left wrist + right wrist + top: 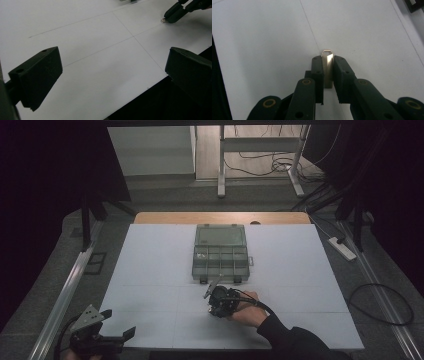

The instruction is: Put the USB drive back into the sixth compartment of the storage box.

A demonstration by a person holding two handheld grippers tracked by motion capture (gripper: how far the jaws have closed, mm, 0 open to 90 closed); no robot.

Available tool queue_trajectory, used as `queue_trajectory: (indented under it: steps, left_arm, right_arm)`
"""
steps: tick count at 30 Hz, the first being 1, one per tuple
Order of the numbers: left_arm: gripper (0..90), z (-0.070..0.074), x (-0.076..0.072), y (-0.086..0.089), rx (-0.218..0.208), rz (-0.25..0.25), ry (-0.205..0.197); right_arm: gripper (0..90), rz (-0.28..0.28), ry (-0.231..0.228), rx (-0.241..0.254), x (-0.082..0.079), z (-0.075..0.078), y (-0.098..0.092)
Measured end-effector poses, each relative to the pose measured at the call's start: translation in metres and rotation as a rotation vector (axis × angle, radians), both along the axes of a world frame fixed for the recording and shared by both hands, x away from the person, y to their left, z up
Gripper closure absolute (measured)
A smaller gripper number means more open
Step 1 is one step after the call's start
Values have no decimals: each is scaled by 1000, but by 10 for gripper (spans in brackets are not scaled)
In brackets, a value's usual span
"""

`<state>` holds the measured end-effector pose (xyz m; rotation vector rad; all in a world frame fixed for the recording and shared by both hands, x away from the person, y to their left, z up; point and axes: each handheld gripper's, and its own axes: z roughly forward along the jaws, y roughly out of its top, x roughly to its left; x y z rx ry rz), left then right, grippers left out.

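My right gripper (206, 294) is held in a hand near the middle of the white table (150, 270), just in front of the box. In the right gripper view its jaws are shut on a small pale metal piece (327, 68) with a looped end that sticks out past the tips. The left gripper view shows that gripper (172, 15) far off, with the metal tip (163, 20) close to the table. My left gripper (117, 321) is at the table's front left corner, its jaws wide apart and nothing between them (112, 67). A clear grey compartment box (220, 260) lies open at the centre.
The box lid (220, 235) lies folded back, away from me. A wooden edge (220, 217) shows behind the white top. A metal rail (65, 290) runs along the left side. A power strip (342, 247) and cables (380, 305) lie on the floor at right.
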<state>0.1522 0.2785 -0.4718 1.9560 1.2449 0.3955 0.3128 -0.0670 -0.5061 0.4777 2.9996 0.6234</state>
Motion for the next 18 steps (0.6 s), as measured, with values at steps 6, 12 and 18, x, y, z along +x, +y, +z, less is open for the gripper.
queue_trajectory:
  steps: [6,12,18]
  left_arm:
    - [11,0,0,0,0,-1,0]
    - [11,0,0,0,1,-1,-1]
    - [10,0,0,0,0,0,0]
  right_arm:
    - [788,-8,-9,51,2,6,-2]
    - [787,-26,-16,86,5,12,-5]
    - [787,-56,-27,129,10,21,-9]
